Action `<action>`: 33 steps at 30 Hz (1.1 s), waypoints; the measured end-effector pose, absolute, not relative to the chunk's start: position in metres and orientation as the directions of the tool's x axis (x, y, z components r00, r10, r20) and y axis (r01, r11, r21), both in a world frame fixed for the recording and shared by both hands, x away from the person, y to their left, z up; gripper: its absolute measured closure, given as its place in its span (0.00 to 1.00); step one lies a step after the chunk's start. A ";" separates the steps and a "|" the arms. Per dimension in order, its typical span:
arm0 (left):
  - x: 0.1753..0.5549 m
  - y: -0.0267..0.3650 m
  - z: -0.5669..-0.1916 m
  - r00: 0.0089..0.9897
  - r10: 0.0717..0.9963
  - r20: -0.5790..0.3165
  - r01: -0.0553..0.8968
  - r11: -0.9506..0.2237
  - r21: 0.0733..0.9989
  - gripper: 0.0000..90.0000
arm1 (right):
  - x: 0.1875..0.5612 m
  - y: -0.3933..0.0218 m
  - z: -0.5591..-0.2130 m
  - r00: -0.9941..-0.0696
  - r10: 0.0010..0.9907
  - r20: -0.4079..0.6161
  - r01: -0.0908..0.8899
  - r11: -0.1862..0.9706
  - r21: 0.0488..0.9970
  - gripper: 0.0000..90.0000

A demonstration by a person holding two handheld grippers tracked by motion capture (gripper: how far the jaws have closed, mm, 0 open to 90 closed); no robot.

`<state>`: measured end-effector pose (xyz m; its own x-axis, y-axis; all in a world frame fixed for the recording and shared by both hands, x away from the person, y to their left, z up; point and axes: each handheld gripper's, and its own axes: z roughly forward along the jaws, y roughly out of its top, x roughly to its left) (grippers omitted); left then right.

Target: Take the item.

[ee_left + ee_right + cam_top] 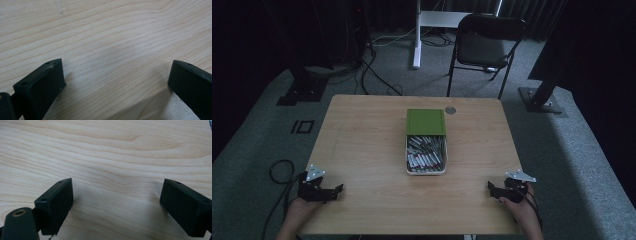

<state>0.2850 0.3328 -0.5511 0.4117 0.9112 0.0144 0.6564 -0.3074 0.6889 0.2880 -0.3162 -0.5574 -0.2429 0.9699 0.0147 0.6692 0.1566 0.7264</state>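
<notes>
A white tray (pixel 426 172) holding several small red, silver and dark pieces sits in the middle of the wooden table (pixel 362 150), with a green lid (pixel 426 122) lying over its far end. My left gripper (pixel 337 190) rests at the table's near left corner, jaws wide apart over bare wood (pixel 117 75). At the near right corner my right gripper (pixel 493 188) lies the same way, open with only wood grain (pixel 117 190) between its jaws. Both grippers are far from the tray.
A small round grey disc (pixel 450 110) lies near the table's far edge. Beyond the table stand a black folding chair (pixel 487 42), a white desk leg (pixel 417 35) and dark stands with cables on grey carpet.
</notes>
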 end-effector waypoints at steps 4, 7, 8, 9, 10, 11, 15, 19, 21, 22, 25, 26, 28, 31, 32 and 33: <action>0.285 0.333 -0.551 0.414 0.910 0.015 0.655 -0.309 0.689 0.02 | 0.288 -0.316 -0.557 -0.243 0.970 0.015 0.669 0.156 0.727 0.13; 0.285 0.333 -0.551 0.414 0.910 0.015 0.655 -0.309 0.689 0.02 | 0.288 -0.316 -0.557 -0.243 0.970 0.015 0.669 0.156 0.727 0.13; 0.285 0.333 -0.551 0.414 0.910 0.015 0.655 -0.310 0.689 0.02 | 0.288 -0.316 -0.557 -0.243 0.970 0.015 0.669 0.156 0.727 0.13; 0.285 0.333 -0.551 0.414 0.910 0.015 0.655 -0.309 0.689 0.02 | 0.288 -0.316 -0.557 -0.243 0.970 0.015 0.669 0.156 0.727 0.13; 0.285 0.333 -0.551 0.414 0.910 0.014 0.655 -0.309 0.689 0.02 | 0.288 -0.316 -0.557 -0.243 0.970 0.015 0.669 0.156 0.727 0.13; 0.285 0.333 -0.551 0.414 0.910 0.014 0.656 -0.309 0.689 0.02 | 0.288 -0.316 -0.557 -0.243 0.970 0.015 0.669 0.157 0.727 0.13; 0.285 0.333 -0.551 0.414 0.910 0.015 0.655 -0.309 0.689 0.02 | 0.288 -0.316 -0.557 -0.243 0.970 0.015 0.669 0.156 0.727 0.13; 0.285 0.333 -0.551 0.414 0.910 0.015 0.656 -0.309 0.689 0.02 | 0.288 -0.316 -0.557 -0.243 0.970 0.014 0.668 0.157 0.727 0.13; 0.285 0.333 -0.551 0.414 0.910 0.014 0.655 -0.309 0.689 0.02 | 0.288 -0.315 -0.557 -0.235 0.972 0.014 0.669 0.151 0.728 0.13; 0.285 0.333 -0.551 0.414 0.910 0.014 0.655 -0.309 0.689 0.02 | 0.288 -0.314 -0.557 -0.227 0.974 0.015 0.671 0.145 0.727 0.13; 0.285 0.333 -0.551 0.414 0.910 0.014 0.655 -0.309 0.689 0.02 | 0.289 -0.311 -0.557 -0.212 0.977 0.014 0.671 0.135 0.729 0.15; 0.286 0.333 -0.551 0.416 0.909 0.014 0.655 -0.310 0.689 0.02 | 0.289 -0.310 -0.557 -0.210 0.978 0.014 0.671 0.134 0.730 0.15; 0.286 0.333 -0.551 0.420 0.908 0.016 0.654 -0.314 0.688 0.02 | 0.290 -0.309 -0.557 -0.211 0.977 0.011 0.668 0.136 0.732 0.16; 0.286 0.334 -0.551 0.420 0.907 0.016 0.653 -0.315 0.688 0.01 | 0.292 -0.307 -0.557 -0.203 0.979 0.011 0.670 0.131 0.731 0.16; 0.286 0.334 -0.551 0.421 0.907 0.016 0.653 -0.315 0.688 0.01 | 0.292 -0.307 -0.556 -0.202 0.979 0.003 0.669 0.136 0.731 0.16; 0.286 0.334 -0.551 0.421 0.907 0.016 0.653 -0.315 0.688 0.02 | 0.293 -0.306 -0.556 -0.202 0.979 -0.002 0.668 0.140 0.731 0.17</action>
<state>0.2864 0.3336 -0.5510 0.4206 0.9071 0.0164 0.6531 -0.3153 0.6885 0.2926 -0.3063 -0.5559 -0.2025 0.9793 -0.0021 0.6683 0.1397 0.7306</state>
